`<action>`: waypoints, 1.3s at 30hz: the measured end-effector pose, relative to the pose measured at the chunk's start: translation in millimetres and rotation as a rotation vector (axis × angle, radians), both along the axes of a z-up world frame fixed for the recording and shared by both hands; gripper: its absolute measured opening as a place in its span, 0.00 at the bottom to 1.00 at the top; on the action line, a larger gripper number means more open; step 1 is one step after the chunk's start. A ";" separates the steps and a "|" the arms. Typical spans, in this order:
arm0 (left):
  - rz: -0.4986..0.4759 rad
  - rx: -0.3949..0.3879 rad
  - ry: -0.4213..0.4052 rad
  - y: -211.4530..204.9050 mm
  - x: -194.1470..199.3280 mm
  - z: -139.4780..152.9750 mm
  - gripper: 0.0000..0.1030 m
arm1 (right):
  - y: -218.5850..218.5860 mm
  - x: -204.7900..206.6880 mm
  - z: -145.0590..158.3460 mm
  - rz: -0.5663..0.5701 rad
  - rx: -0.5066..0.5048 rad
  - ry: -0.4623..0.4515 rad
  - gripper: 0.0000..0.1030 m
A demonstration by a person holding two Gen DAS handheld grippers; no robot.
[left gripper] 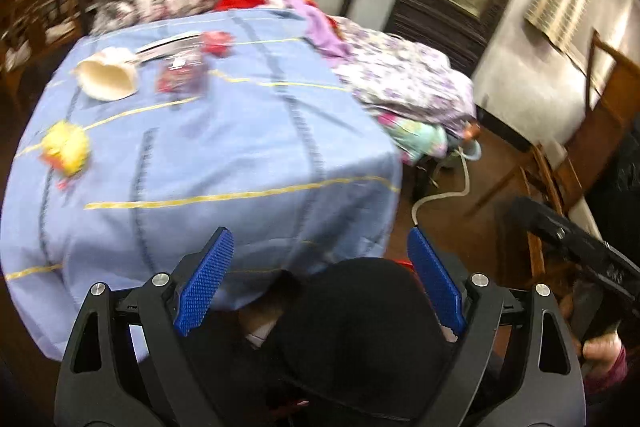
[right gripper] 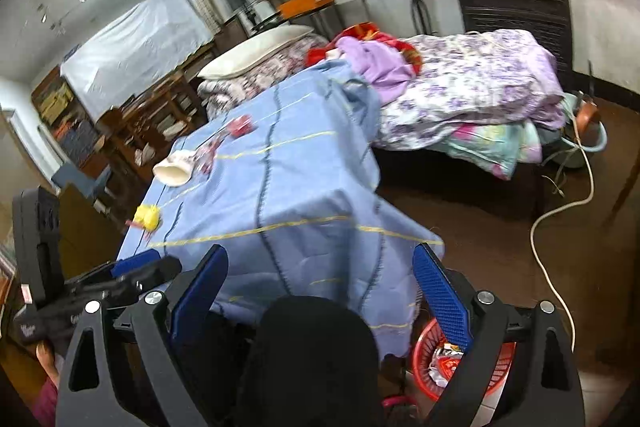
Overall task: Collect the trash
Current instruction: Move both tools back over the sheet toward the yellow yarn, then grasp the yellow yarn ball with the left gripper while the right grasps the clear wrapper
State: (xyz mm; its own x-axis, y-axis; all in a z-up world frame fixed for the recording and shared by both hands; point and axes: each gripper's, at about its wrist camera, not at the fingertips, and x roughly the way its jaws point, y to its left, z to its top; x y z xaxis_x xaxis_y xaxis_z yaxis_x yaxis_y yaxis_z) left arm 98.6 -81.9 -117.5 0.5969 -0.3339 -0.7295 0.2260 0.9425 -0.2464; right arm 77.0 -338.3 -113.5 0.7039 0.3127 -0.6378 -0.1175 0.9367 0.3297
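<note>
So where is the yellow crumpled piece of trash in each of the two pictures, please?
Left wrist view: the yellow crumpled trash lies at the far left, on the blue cloth.
Right wrist view: the same piece lies left of centre, near the left edge of the cloth.
Shared landmark: the white paper cup on its side, further back on the cloth than the yellow piece in both views.

No text, label, brand or number can be read in either view. Faint white marks are seen on the black body of the left device [right gripper: 28, 331] in the right wrist view, but they are too blurred to be made out.
</note>
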 end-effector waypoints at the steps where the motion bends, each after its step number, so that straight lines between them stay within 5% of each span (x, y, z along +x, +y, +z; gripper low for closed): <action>1: 0.027 0.003 -0.002 12.6 1.9 -0.9 0.83 | 9.4 2.5 -0.5 0.013 -0.009 0.001 0.89; 17: 0.380 0.001 0.018 173.4 60.8 -13.9 0.83 | 70.7 34.3 -24.7 0.067 -0.084 0.094 0.89; 25: 0.404 0.041 0.034 189.5 92.5 -36.4 0.82 | 88.6 46.1 -28.4 0.098 -0.139 0.105 0.89; 32: 0.425 0.282 -0.118 171.4 88.3 -62.0 0.77 | 111.0 68.7 -25.9 0.149 -0.135 0.103 0.89; 39: 0.413 0.255 -0.159 177.1 79.7 -64.4 0.77 | 163.5 121.9 -11.1 0.243 -0.114 0.037 0.89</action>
